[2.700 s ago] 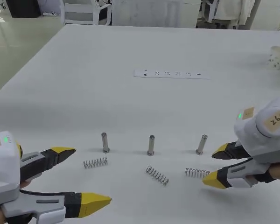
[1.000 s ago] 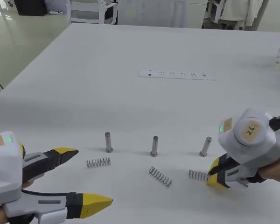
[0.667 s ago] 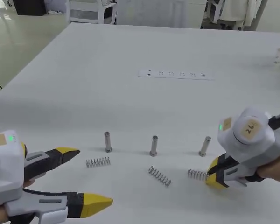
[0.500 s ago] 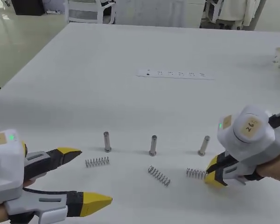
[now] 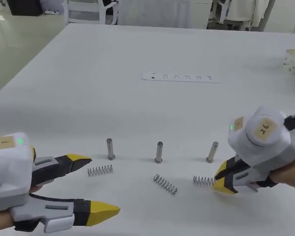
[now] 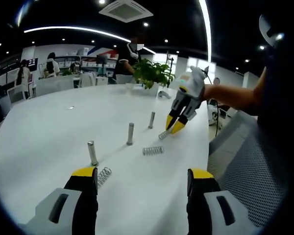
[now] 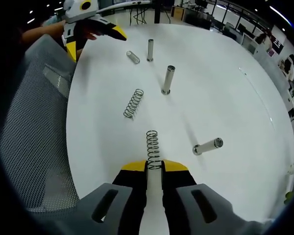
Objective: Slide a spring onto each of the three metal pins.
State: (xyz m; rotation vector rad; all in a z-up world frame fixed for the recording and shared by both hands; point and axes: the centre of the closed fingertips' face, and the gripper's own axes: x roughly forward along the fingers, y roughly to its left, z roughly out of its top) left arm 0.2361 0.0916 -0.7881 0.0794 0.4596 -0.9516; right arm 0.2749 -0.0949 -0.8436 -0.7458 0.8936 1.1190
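On the white worktop (image 5: 137,108), the left tool (image 5: 101,184) hovered at the near left with its jaws spread wide and nothing between them. Just ahead of it the left spring (image 5: 100,170) lay flat beside the base of the upright left pin (image 5: 109,148). The middle pin (image 5: 159,152) stood bare, the middle spring (image 5: 165,184) lying aslant in front of it. Near the right pin (image 5: 212,152), the right spring (image 5: 203,181) lay on the surface, its right end pinched between the closed jaws of the right tool (image 5: 219,179).
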